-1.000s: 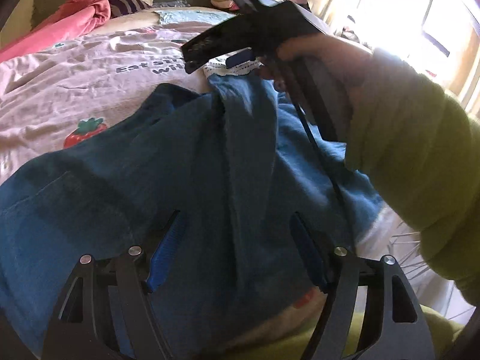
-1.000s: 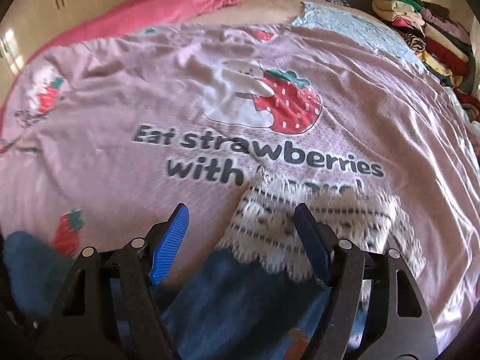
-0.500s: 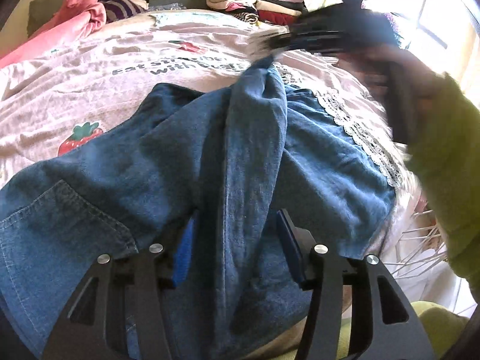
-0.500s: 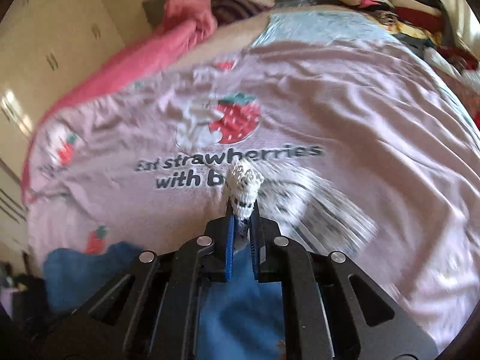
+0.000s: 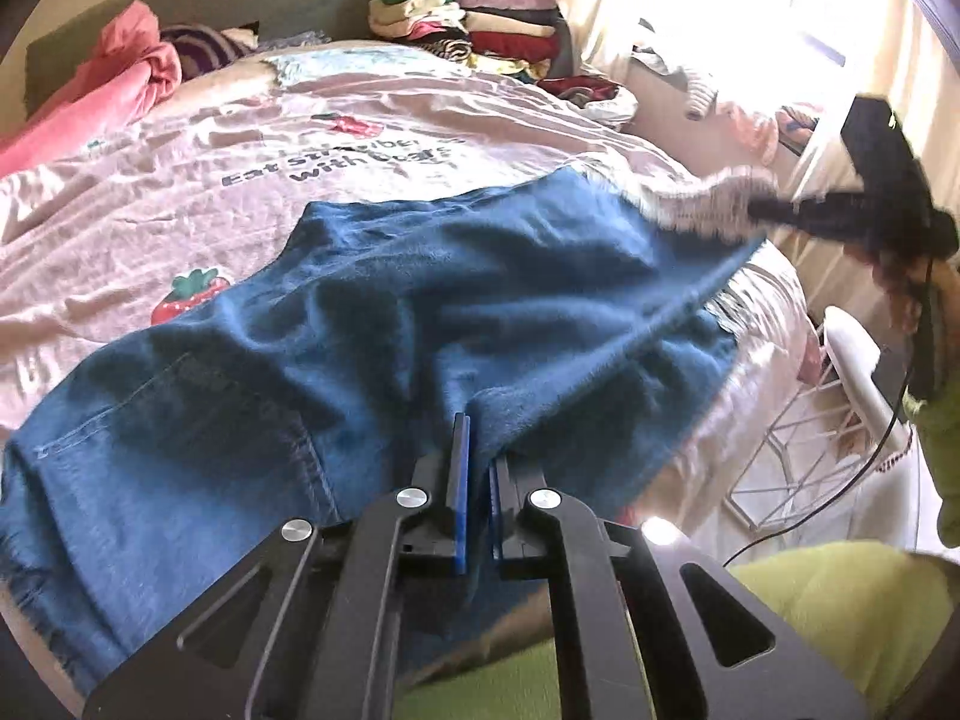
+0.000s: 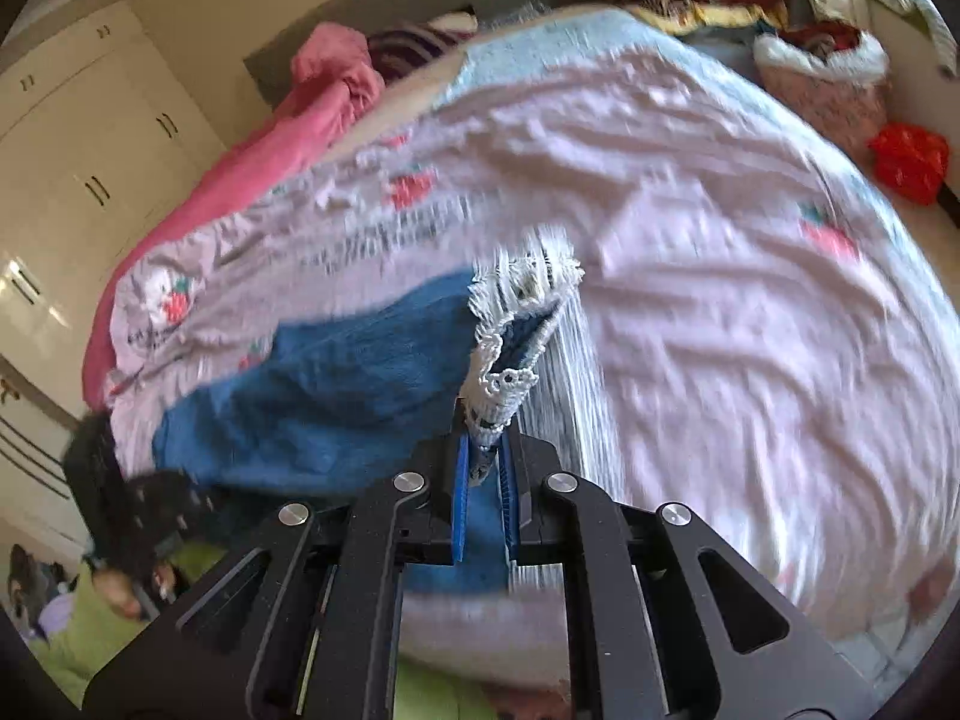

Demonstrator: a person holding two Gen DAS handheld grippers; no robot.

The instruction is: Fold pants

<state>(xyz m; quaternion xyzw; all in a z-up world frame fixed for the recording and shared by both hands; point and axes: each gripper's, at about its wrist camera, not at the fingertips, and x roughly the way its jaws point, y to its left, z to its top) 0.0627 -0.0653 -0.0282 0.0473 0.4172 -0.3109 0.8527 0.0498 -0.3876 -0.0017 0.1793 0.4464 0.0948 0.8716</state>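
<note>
The blue-padded fingers of the left gripper are pressed together on a ridge of denim, and those of the right gripper are clamped just as tightly on the white lace hem of one leg. The pants, blue jeans, lie spread on a pink bedspread printed with strawberries and dark lettering. Only the left wrist view shows most of the garment: a back pocket with pale stitching at the lower left and a leg drawn taut toward the upper right, where the right gripper, dark and smeared, holds the lace beyond the mattress edge. That view also takes in a white wire rack beside the bed, a stack of folded clothes at the far end, and a yellow-green sleeve. The right wrist view alone shows the pale wardrobe doors, a red bag and the pinched hem up close, with a blurred hand at its lower left edge. Much of that view is streaked, so the bedspread print cannot be read there. The waistband is cut off by the left view's lower left edge, and the second leg cannot be told apart under the top one. The long axis runs from the pocket end at lower left to the lace hem at upper right, the hem end lifted clear of the bed.
</note>
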